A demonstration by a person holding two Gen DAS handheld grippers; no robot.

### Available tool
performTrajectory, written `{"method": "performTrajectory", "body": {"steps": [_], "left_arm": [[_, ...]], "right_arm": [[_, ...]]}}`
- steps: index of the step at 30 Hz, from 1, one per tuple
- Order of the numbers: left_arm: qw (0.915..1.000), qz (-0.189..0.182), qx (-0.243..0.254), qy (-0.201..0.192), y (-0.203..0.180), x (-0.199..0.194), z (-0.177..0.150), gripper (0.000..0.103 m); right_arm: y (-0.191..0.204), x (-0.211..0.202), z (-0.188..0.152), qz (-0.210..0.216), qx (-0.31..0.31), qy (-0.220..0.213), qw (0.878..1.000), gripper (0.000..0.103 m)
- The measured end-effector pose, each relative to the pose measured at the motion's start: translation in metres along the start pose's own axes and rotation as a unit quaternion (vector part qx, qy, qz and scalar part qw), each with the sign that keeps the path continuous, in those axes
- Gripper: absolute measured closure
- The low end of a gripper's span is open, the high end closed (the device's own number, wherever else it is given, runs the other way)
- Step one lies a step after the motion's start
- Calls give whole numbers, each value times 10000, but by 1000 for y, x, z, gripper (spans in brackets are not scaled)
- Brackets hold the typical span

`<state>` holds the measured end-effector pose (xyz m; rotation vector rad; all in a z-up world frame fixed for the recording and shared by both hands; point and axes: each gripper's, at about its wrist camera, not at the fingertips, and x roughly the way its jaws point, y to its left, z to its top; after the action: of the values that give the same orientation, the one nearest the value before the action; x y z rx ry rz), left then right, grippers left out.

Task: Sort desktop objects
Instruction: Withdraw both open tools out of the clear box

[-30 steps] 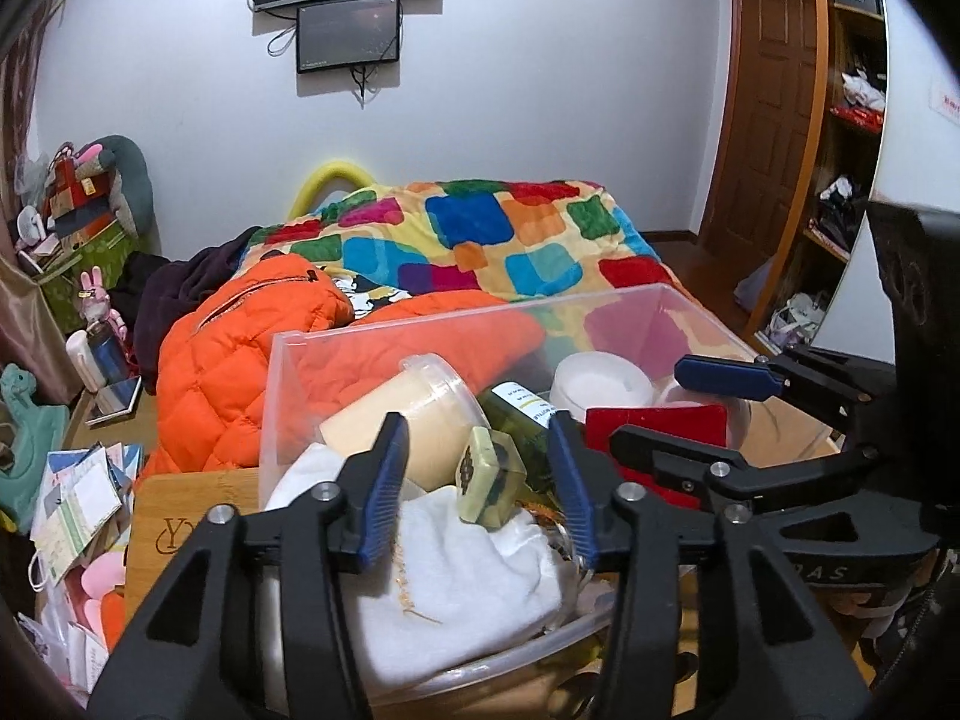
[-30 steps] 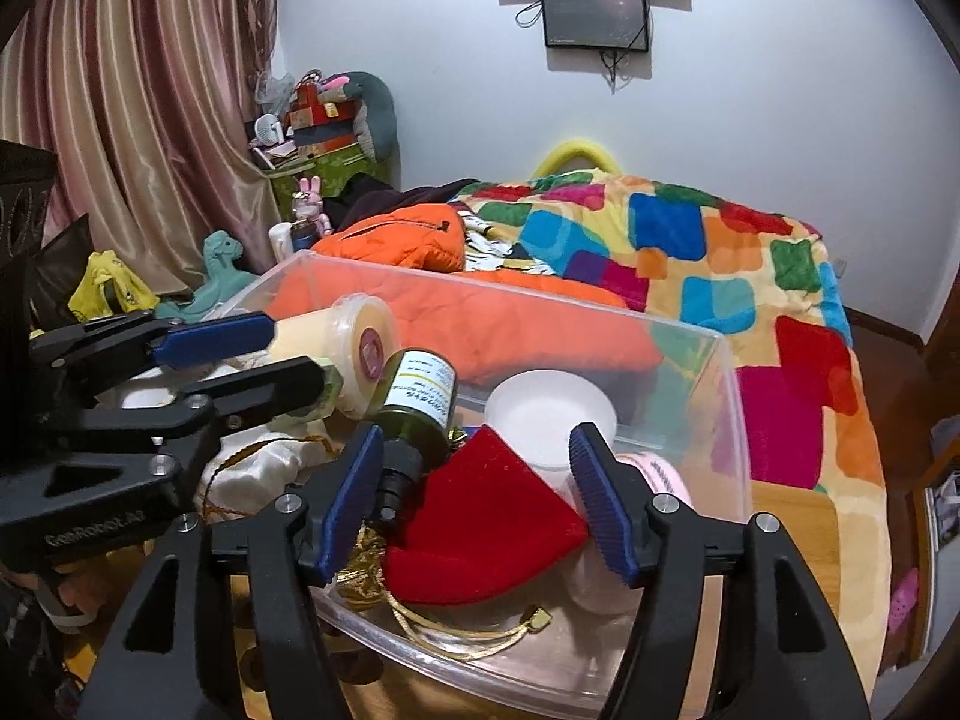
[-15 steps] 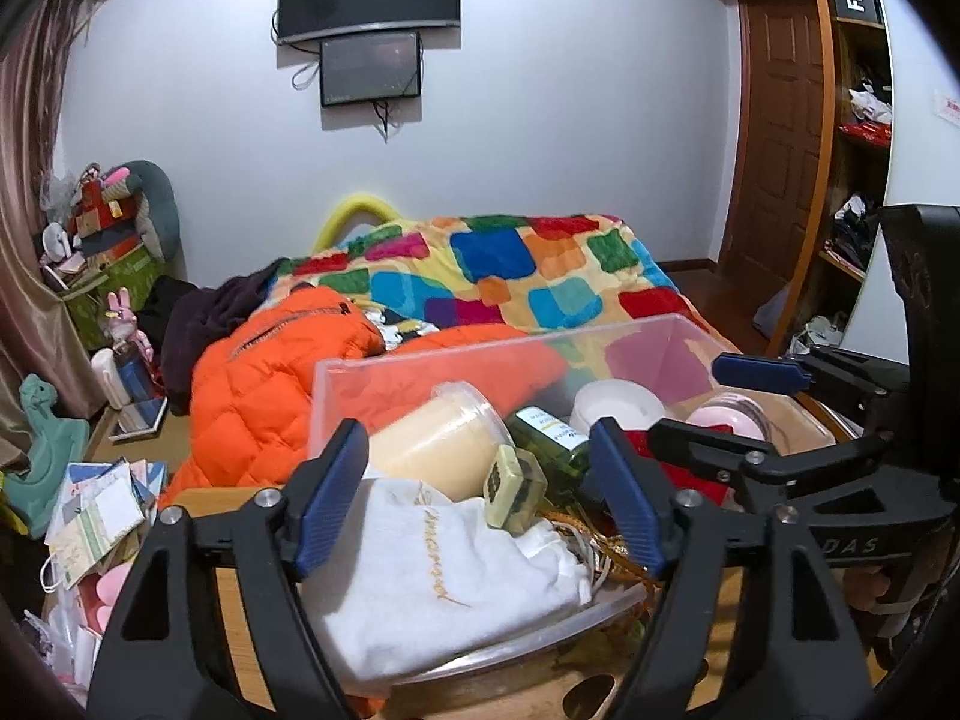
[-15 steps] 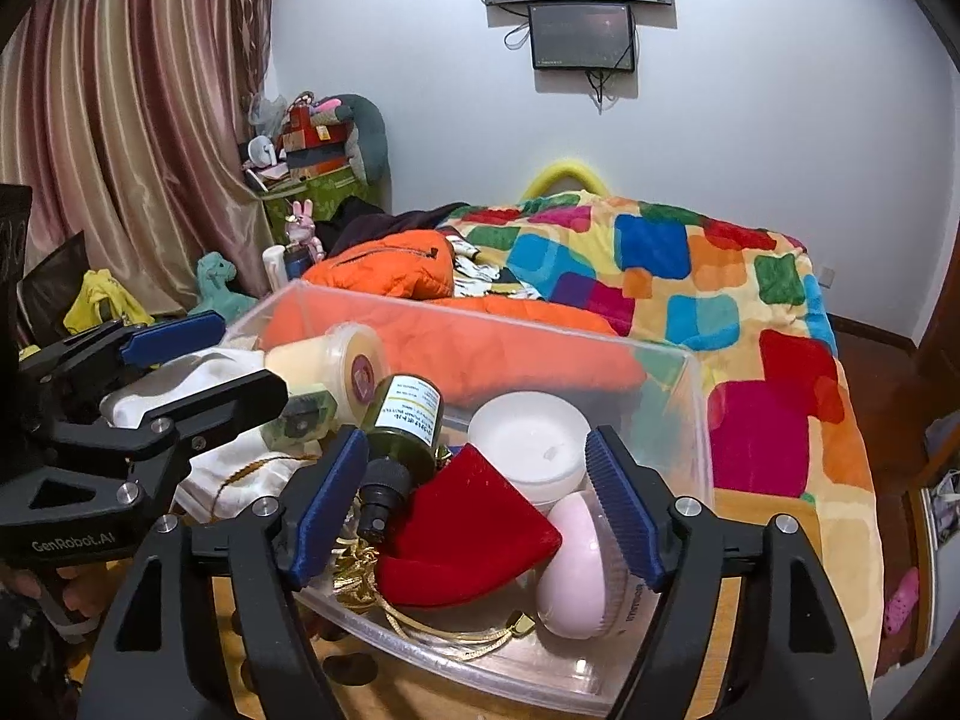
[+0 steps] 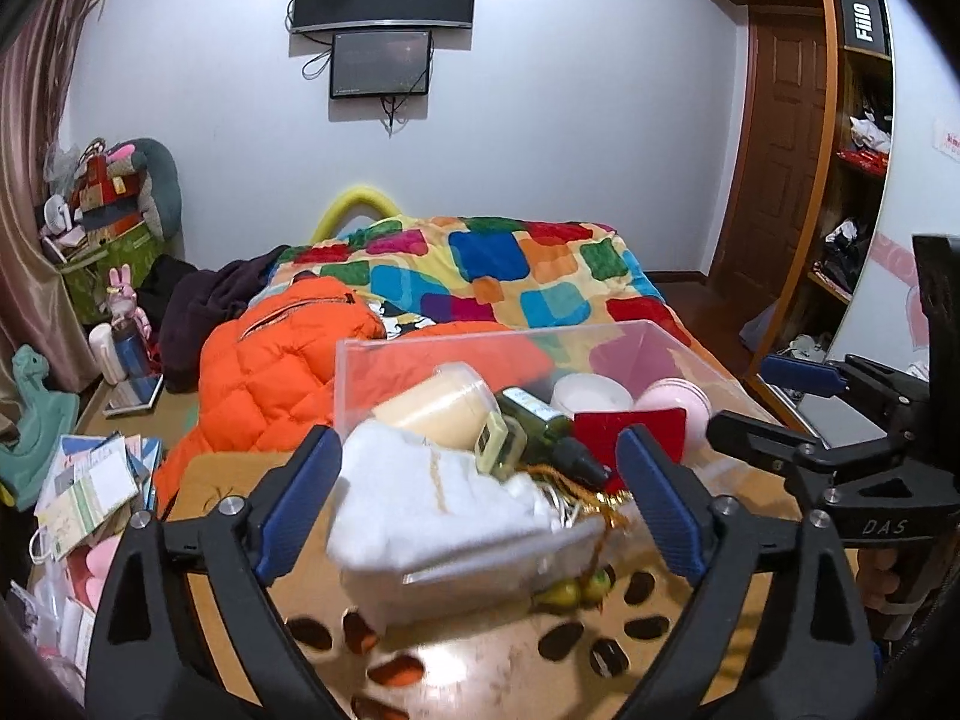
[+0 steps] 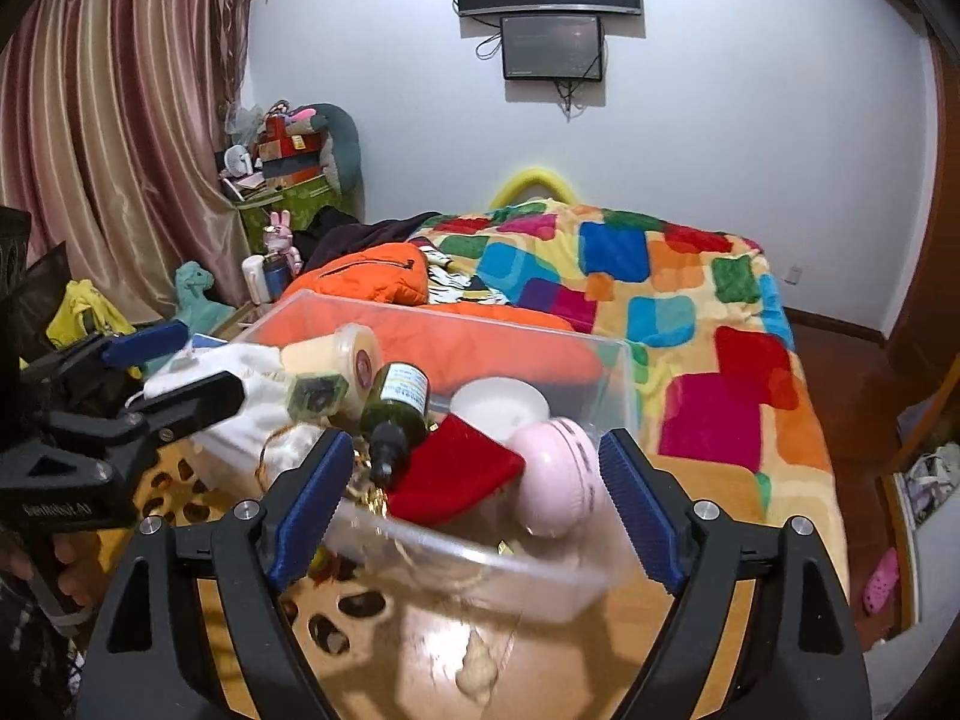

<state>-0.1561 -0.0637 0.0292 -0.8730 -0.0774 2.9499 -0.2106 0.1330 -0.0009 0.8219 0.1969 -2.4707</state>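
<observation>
A clear plastic bin [image 5: 648,339] [image 6: 492,567] stands on the wooden table [image 5: 492,666] [image 6: 420,642]. It holds a white cloth pouch [image 5: 420,504] [image 6: 240,360], a cream jar [image 5: 432,405] [image 6: 336,354], a dark green bottle [image 5: 540,426] [image 6: 399,408], a small green case [image 5: 495,444] [image 6: 315,393], a red pouch [image 5: 636,429] [image 6: 450,474], a white lidded jar [image 5: 591,393] [image 6: 498,405] and a pink round case [image 5: 675,396] [image 6: 555,474]. My left gripper [image 5: 480,510] is open and empty, just short of the bin's near side. My right gripper [image 6: 471,504] is open and empty, also short of the bin.
A bed with a colourful quilt [image 5: 510,264] [image 6: 660,276] and an orange jacket [image 5: 270,360] [image 6: 372,276] lies behind the table. Papers and small items [image 5: 90,492] crowd the table's left edge. Curtains [image 6: 108,120] hang at left; a wardrobe [image 5: 852,180] stands at right.
Both grippers have opened wider and pulled back and up from the bin. The items in the bin stay where they were.
</observation>
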Motion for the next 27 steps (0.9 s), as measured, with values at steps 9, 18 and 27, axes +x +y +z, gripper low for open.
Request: {"method": "performTrajectory", "body": {"steps": [9,18,27], "left_arm": [[9993,-19,-276,254,12,-25,-19,6],[9961,-35,-395,787,8,-18,-49,6],[9923,-115,-134,1225,-22,12,-58,6]], "right_arm": [[-7,-25,-27,-295,176,102,9994,21],[-16,-21,-57,-273,539,480,9970,21],[-15,0,-76,-120,494,921,9944,22]]}}
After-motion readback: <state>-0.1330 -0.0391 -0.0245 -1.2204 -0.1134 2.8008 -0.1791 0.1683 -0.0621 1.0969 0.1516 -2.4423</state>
